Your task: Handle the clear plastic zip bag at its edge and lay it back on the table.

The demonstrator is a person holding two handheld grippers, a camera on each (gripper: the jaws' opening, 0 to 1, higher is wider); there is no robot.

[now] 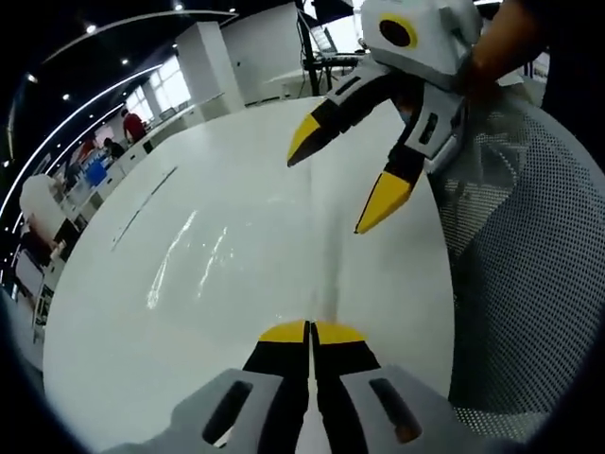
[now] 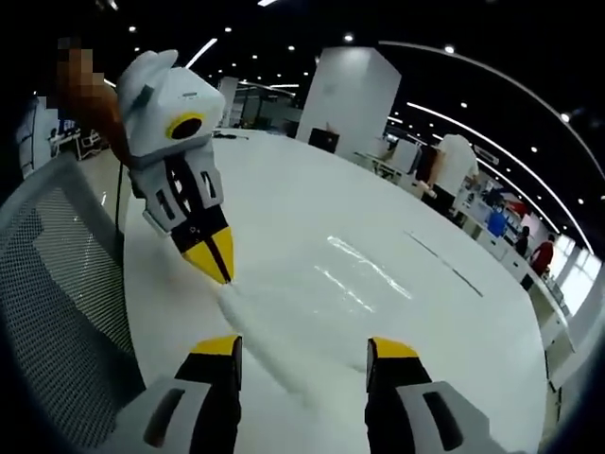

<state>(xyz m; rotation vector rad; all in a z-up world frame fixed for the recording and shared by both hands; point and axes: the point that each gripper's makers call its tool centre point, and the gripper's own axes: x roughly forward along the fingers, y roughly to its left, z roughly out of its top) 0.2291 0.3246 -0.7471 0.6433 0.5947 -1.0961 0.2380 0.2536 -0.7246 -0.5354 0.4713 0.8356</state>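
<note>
Two grippers worked over one white table [image 1: 217, 284], and I counted one clear zip bag [image 2: 312, 322] between them. The left gripper [image 1: 310, 333] had its jaws pressed together on the near edge of the bag; in the right gripper view the same tool [image 2: 216, 260] pinched a corner of the plastic, which rose from the surface in a ridge. I judged this hold was chosen because thin film is easiest to lift by its rim. The right gripper [image 2: 302, 355] stood wide open, with nothing between its jaws, hovering over the bag near the table's near edge, probably ready to help. One mesh chair back [image 2: 57, 284] stood beside that edge. Some people sat far behind.
</note>
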